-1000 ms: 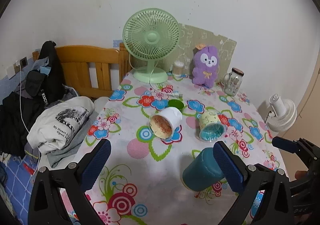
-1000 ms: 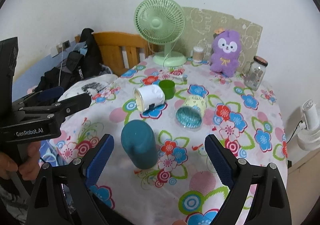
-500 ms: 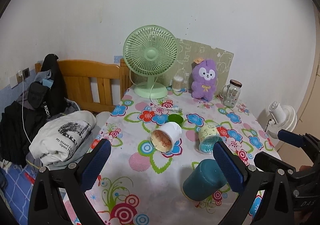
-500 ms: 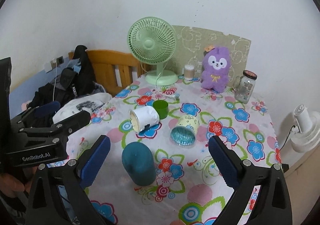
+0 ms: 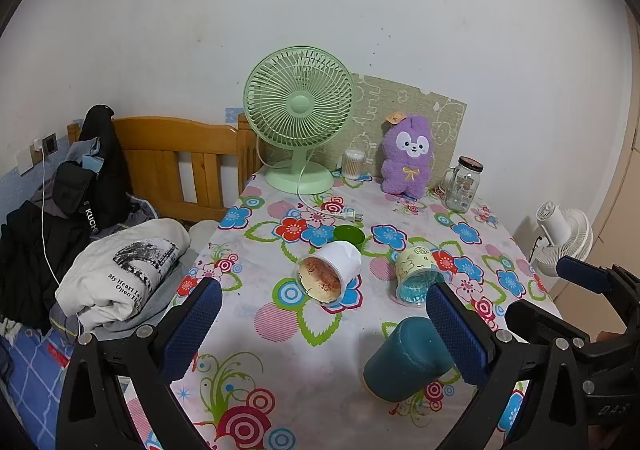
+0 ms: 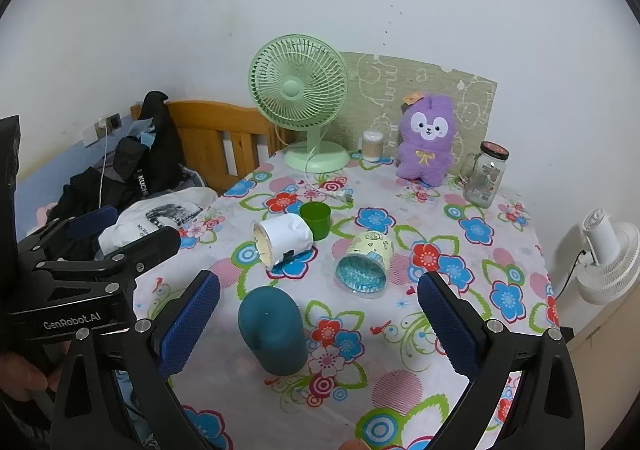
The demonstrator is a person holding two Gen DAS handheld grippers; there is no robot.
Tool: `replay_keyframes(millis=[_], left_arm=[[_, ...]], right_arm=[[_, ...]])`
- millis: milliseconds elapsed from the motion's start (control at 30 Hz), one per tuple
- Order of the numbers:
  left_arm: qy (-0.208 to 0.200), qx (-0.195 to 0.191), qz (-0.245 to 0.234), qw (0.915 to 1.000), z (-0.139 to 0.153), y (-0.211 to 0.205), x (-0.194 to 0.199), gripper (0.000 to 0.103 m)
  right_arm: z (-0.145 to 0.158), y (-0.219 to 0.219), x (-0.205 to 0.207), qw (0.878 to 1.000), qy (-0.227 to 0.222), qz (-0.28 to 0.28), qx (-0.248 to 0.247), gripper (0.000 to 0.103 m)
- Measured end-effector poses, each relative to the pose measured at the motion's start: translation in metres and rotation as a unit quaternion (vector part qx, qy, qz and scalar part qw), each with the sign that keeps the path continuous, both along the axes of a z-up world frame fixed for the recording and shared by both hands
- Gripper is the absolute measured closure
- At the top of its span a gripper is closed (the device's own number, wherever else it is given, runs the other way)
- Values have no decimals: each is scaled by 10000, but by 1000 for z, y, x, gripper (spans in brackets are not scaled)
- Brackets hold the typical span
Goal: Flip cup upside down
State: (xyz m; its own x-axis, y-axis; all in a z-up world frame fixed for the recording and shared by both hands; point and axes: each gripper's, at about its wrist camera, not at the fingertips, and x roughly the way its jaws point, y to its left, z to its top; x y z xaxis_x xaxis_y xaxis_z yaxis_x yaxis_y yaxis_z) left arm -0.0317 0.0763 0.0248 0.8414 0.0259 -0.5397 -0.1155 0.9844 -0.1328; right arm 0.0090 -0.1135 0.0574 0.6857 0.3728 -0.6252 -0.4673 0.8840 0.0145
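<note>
A teal cup (image 5: 404,360) (image 6: 274,330) stands upside down on the flowered tablecloth near the front edge. A white cup (image 5: 330,272) (image 6: 284,240) lies on its side with its mouth toward me. A pale yellow cup (image 5: 416,276) (image 6: 366,264) also lies on its side. A small green cup (image 5: 349,236) (image 6: 316,219) stands upright behind them. My left gripper (image 5: 320,338) is open and empty above the table's front. My right gripper (image 6: 318,330) is open and empty, its fingers on either side of the teal cup but apart from it.
A green desk fan (image 5: 298,114), a cotton-swab jar (image 5: 353,164), a purple plush toy (image 5: 408,154) and a glass jar (image 5: 462,184) stand at the back of the table (image 5: 248,334). A bed with clothes (image 5: 120,270) is left. A white fan (image 5: 564,236) is right.
Both grippers have pulled back and up from the table, so the cups look smaller and lower. The cups have not moved.
</note>
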Motion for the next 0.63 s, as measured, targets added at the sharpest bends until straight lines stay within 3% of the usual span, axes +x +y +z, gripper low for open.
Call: replay_keyframes(millis=[633], left_arm=[[7,15,-21,10000,-1,-1,1,0]], right_arm=[[-1,-1,3,10000,23,-6,7,3]])
